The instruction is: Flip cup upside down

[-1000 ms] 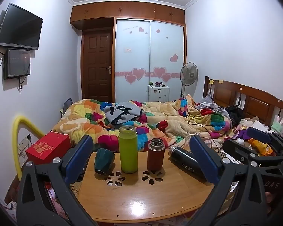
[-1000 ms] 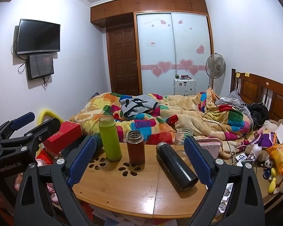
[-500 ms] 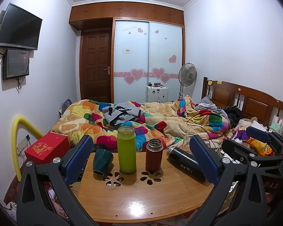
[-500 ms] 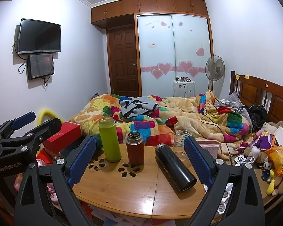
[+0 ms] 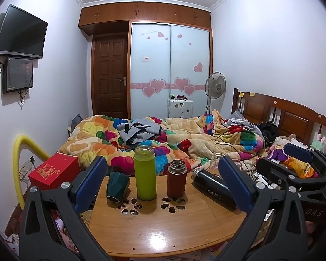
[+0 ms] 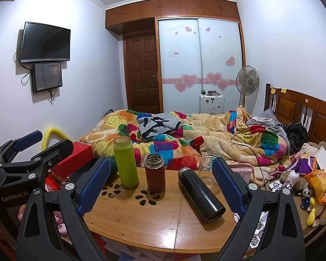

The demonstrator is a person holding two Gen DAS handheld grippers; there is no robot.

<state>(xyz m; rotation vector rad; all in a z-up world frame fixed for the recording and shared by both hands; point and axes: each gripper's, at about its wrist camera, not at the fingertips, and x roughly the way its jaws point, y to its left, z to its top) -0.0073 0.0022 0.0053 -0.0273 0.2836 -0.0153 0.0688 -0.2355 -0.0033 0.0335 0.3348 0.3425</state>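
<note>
From my left gripper point(image 5: 163, 187), jaws spread wide and empty like my right gripper point(image 6: 160, 184), the dark green cup point(image 5: 117, 186) sits tilted at the tabletop's point(image 5: 163, 224) far-left edge, nearest this left side, beside the green bottle point(image 5: 144, 173).

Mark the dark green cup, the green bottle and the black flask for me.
dark green cup point(image 5: 117, 186): left wrist view, on its faceted side wall.
green bottle point(image 5: 145, 178): left wrist view, middle of its upright body.
black flask point(image 6: 201, 195): right wrist view, middle of its body, lying on its side.
</note>
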